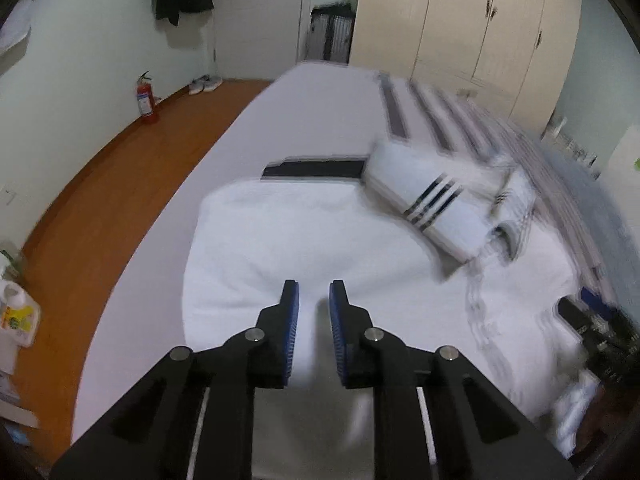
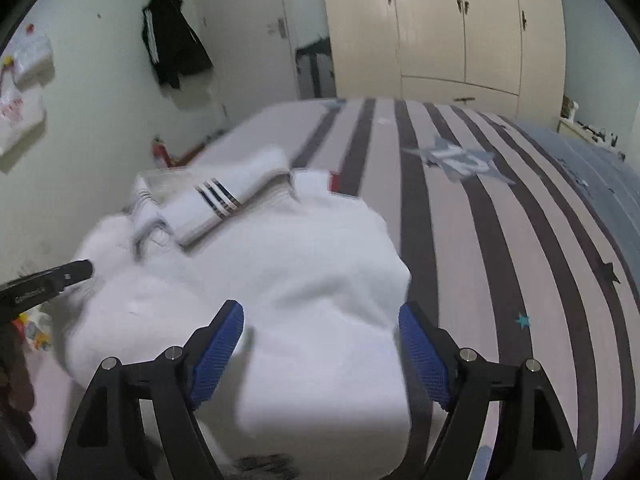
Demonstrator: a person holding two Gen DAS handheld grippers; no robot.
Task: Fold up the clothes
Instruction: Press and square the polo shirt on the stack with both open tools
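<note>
A white garment (image 1: 304, 232) lies spread on the bed, with one sleeve (image 1: 432, 204) folded across it that bears three dark stripes. My left gripper (image 1: 314, 300) is at the garment's near edge. Its blue pads (image 1: 294, 320) are drawn close together with a fold of the white cloth between them. In the right wrist view the same garment (image 2: 280, 272) fills the middle and the striped sleeve (image 2: 216, 204) lies at its far left. My right gripper (image 2: 320, 320) hangs over the near hem, wide open, with nothing pinched. The left gripper's black tip (image 2: 76, 270) shows at the garment's left side.
The bed sheet (image 2: 500, 240) has broad dark and pale stripes, and a small grey cloth (image 2: 456, 160) lies on it farther back. Wardrobes (image 2: 440, 24) stand behind the bed. A wooden floor (image 1: 120, 184), a red fire extinguisher (image 1: 146, 98) and bottles (image 1: 16, 312) are to the left.
</note>
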